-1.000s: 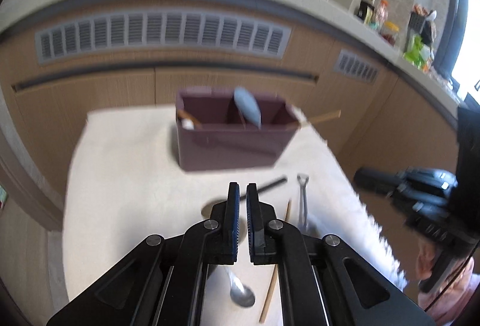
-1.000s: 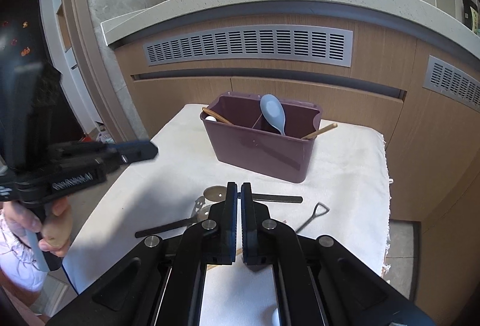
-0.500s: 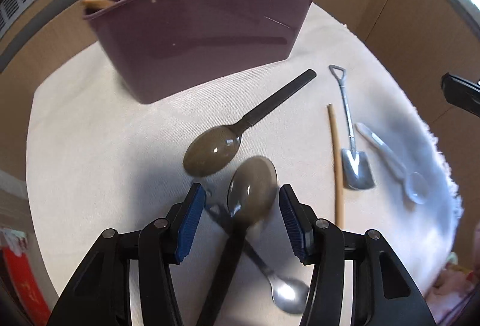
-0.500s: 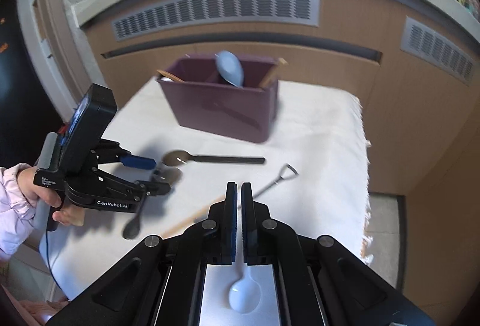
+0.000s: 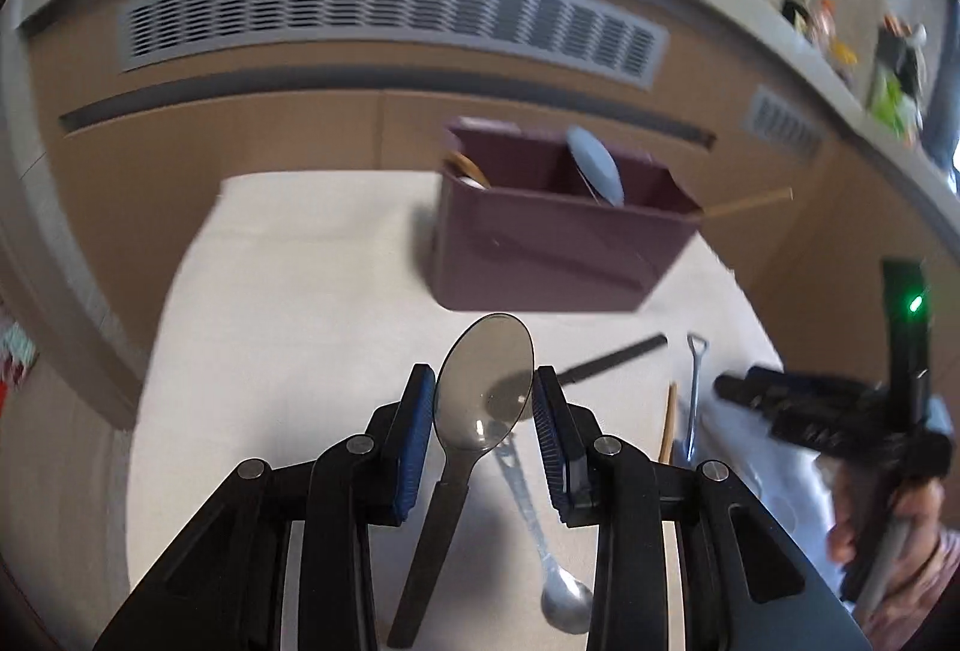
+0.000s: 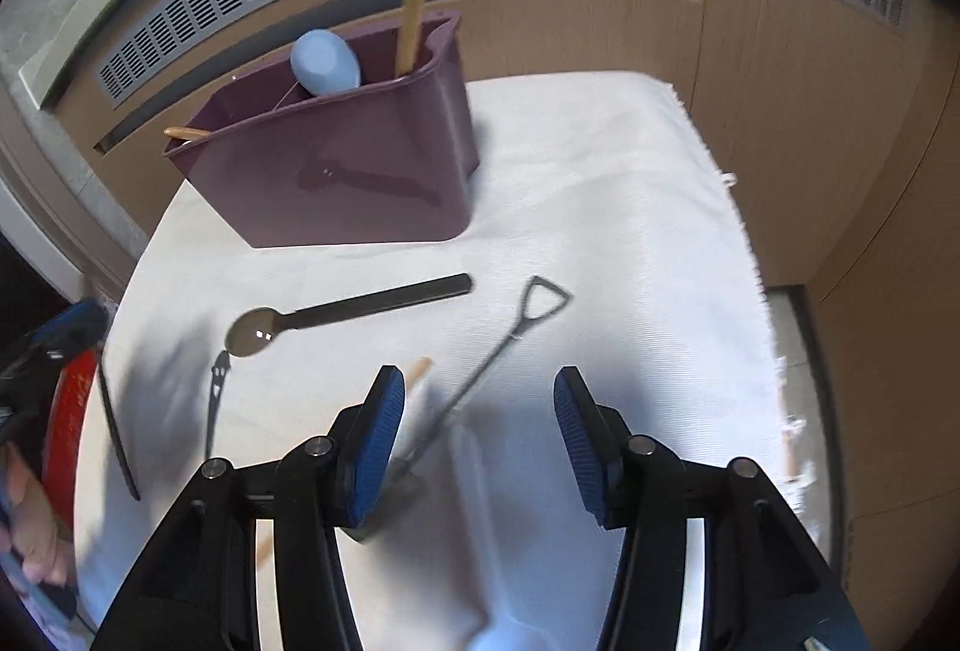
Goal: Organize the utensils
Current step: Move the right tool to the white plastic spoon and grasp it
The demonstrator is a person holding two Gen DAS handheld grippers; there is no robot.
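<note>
Our left gripper [image 5: 483,399] has just been closing and now pinches a smoky translucent spoon [image 5: 486,387] by its bowl, lifted in front of the purple caddy [image 5: 558,237]. Our right gripper [image 6: 479,429] has just been spreading and stands wide open, nothing pinched, over the white cloth [image 6: 630,207] on the near side of the caddy. Under it lies the little shovel spoon [image 6: 510,339]; a second black-handled spoon [image 6: 354,309] lies between that and the caddy.
</note>
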